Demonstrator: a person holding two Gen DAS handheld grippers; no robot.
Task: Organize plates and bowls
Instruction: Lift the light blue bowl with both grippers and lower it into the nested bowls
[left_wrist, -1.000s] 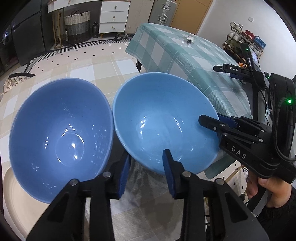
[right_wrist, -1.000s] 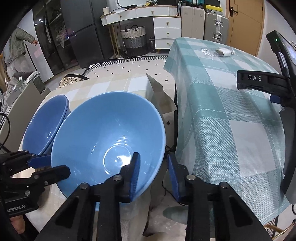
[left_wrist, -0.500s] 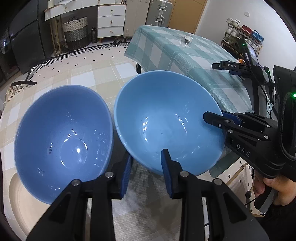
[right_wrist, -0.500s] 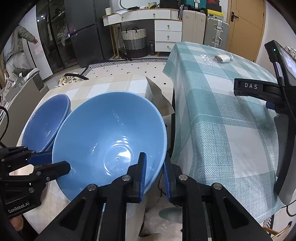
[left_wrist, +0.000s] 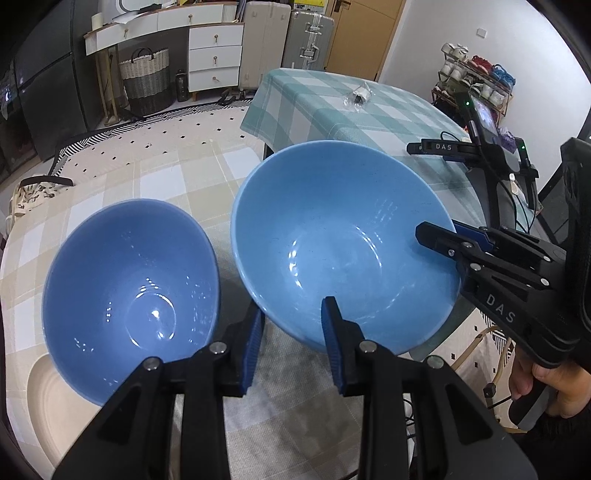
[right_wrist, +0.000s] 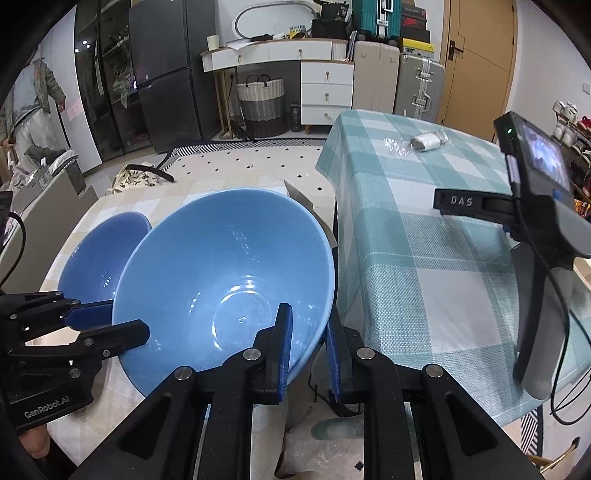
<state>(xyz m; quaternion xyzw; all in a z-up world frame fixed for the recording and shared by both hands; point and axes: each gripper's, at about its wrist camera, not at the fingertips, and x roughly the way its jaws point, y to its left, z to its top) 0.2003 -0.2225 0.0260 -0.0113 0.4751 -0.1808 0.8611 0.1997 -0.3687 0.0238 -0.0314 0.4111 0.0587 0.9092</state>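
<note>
Two blue bowls lifted side by side over the beige checked table (left_wrist: 155, 173), one gripper on each.

The right gripper (right_wrist: 309, 349) pinches the near rim of the lighter blue bowl (right_wrist: 221, 280), one blue pad inside the wall and one outside, jaws nearly closed. The left gripper (left_wrist: 291, 343) stands narrowly parted; its left finger (left_wrist: 251, 341) lies against the darker blue bowl (left_wrist: 129, 280), but whether the rim is actually clamped cannot be told. The bowls sit just beside each other, tilted toward the cameras. A cream plate (left_wrist: 40, 402) lies beneath the darker bowl.
</note>
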